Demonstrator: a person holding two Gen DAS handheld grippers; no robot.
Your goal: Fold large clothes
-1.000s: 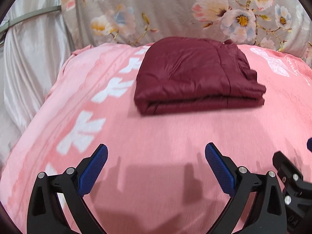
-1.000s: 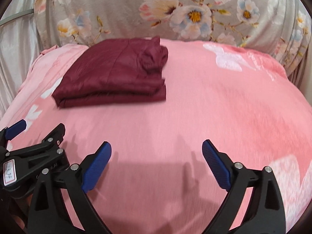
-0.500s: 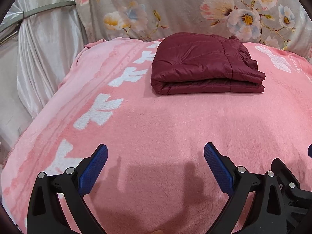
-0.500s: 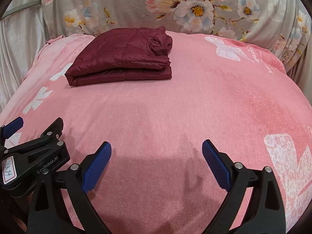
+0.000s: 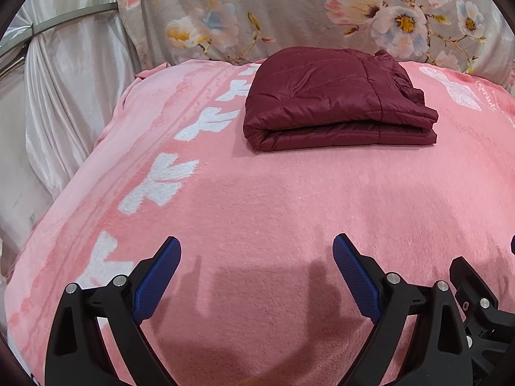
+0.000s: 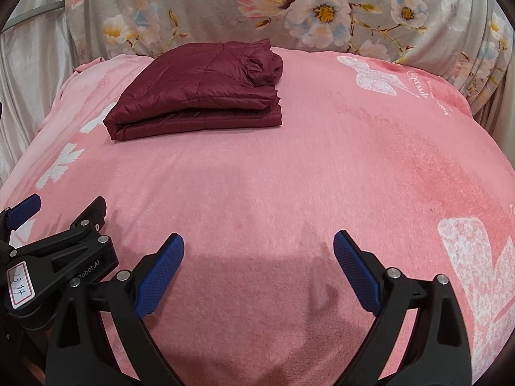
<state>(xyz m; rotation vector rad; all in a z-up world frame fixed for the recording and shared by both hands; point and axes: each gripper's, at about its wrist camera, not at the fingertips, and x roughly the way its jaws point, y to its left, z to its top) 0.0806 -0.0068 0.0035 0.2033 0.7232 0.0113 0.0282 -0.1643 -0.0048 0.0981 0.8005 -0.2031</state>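
While both tools hang spread and empty near the front of the pink plush blanket (image 5: 257,212), the left gripper (image 5: 257,259) and right gripper (image 6: 258,257) sit well apart from the folded maroon quilted jacket (image 5: 334,103) at the far end, by the floral fabric (image 6: 225,6); folding looks finished, with at most a tidy-up or withdrawal left.

surface: pink plush blanket (image 5: 257,199) with white leaf prints (image 5: 157,186) along its left side and a white butterfly print (image 6: 373,77) far right | back: grey floral cloth (image 5: 289,9) hanging behind | left: pale satin drape (image 5: 64,80) with a metal rail (image 5: 64,21) | light: soft, even, indoor
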